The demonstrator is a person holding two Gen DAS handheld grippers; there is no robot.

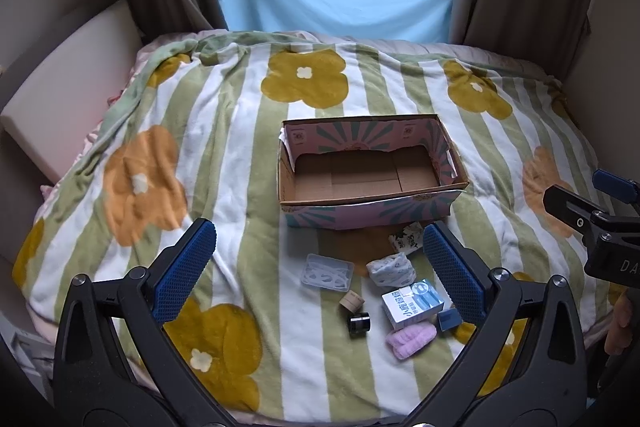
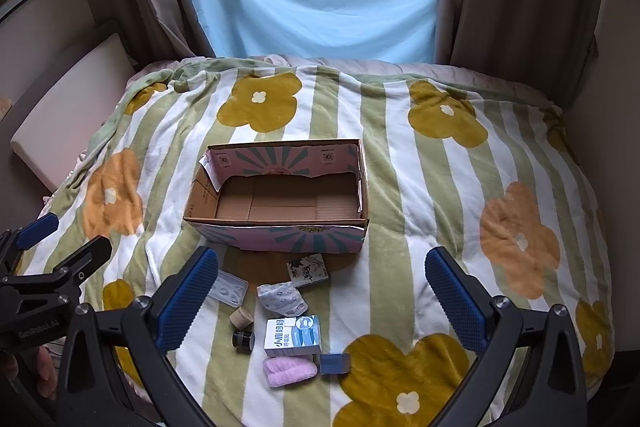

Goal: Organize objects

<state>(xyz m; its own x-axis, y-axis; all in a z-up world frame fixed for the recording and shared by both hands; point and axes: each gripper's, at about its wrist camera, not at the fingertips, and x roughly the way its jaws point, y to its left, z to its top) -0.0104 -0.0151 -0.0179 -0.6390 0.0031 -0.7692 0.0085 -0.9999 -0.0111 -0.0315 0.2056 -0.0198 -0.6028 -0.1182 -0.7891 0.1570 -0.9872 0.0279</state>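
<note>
Both the left gripper (image 1: 320,259) and right gripper (image 2: 322,291) hang spread wide and empty above the small items (image 2: 292,337) clustered just before the open cardboard box (image 2: 280,227).

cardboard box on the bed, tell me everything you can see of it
The open rectangular cardboard box has no lid or top flaps showing. Its outside is printed pink with teal sunburst rays; the inside is plain brown corrugated board, and nothing lies in it. One rim edge looks torn and a white scrap hangs at a corner. It sits upright on the green-striped flowered blanket, beyond the small items, which lie apart from it except perhaps the nearest packet. Neither gripper touches it.
</note>
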